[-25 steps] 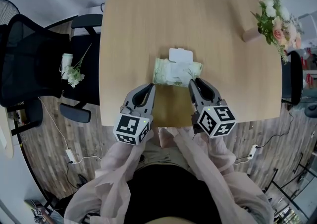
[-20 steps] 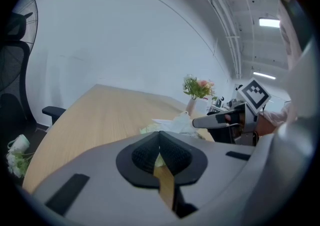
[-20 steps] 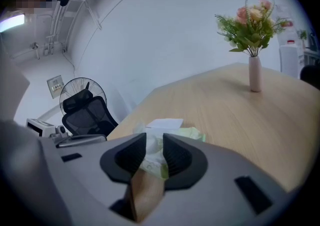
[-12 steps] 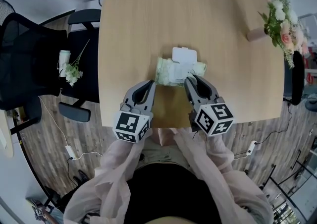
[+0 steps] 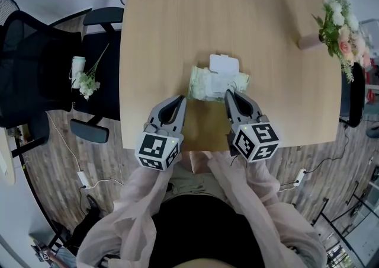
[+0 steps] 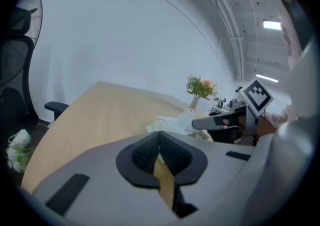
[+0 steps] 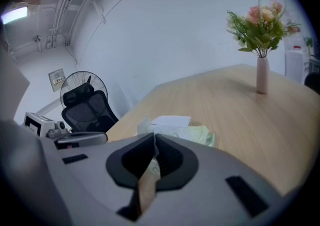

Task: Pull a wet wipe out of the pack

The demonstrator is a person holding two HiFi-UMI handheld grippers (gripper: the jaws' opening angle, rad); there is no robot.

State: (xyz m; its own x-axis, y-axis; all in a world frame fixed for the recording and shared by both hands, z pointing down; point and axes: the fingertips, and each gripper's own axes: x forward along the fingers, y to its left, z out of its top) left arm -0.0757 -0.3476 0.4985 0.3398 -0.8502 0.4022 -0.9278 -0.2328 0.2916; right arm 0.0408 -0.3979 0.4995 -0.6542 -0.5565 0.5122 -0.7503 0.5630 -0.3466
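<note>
A pale green wet wipe pack (image 5: 203,86) lies near the table's front edge with its white lid (image 5: 224,64) flipped open. A white wipe (image 5: 228,86) sticks up from its opening. My right gripper (image 5: 230,93) has just been closing and its tips now pinch this wipe, which shows as a white tuft (image 6: 186,117) at the right gripper (image 6: 196,122) in the left gripper view. In the right gripper view the right gripper (image 7: 154,139) has its pads together, with the pack (image 7: 201,134) just beyond. My left gripper (image 5: 180,101) is shut on nothing, a little short of the pack's left end.
A vase of flowers (image 5: 340,28) stands at the table's far right corner. Black office chairs (image 5: 37,71) stand left of the table (image 5: 225,6), one seat holding a flower sprig (image 5: 87,86). A fan (image 7: 81,83) stands behind them.
The right gripper's jaws, open before, have closed at the pack's opening after edging a little towards it. The left gripper has kept its place.
</note>
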